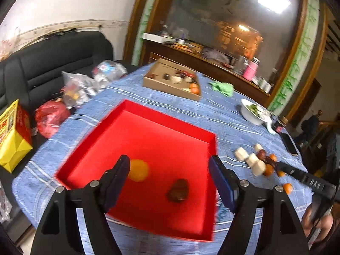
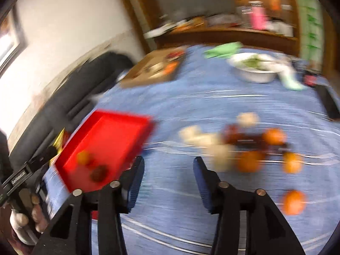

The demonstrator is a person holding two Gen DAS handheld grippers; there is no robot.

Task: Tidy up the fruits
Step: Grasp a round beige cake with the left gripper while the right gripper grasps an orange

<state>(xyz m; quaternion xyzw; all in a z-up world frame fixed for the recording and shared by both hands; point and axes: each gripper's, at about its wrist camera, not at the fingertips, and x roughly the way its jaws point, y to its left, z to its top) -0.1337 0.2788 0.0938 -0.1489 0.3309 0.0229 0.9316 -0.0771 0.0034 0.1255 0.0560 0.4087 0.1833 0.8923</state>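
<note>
A red tray (image 1: 119, 125) lies on the blue tablecloth; it also shows in the right wrist view (image 2: 125, 120). In it lie an orange fruit (image 1: 139, 170) and a dark brown fruit (image 1: 178, 190). My left gripper (image 1: 170, 176) is open and empty above the tray's near part. To the tray's right lies a loose pile of white pieces (image 1: 252, 160), dark fruits (image 2: 240, 137) and small oranges (image 2: 274, 136). My right gripper (image 2: 167, 176) is open and empty over the cloth, just left of the pile; it also shows in the left wrist view (image 1: 276, 165). The right wrist view is blurred.
A cardboard box (image 1: 167, 85) with small items stands at the far side of the table. A white bowl of greens (image 1: 251, 112), a green cloth (image 1: 223, 87) and a dark phone (image 1: 290, 143) lie at the right. Plastic bags (image 1: 80, 87) and a black sofa (image 1: 53, 57) are at the left.
</note>
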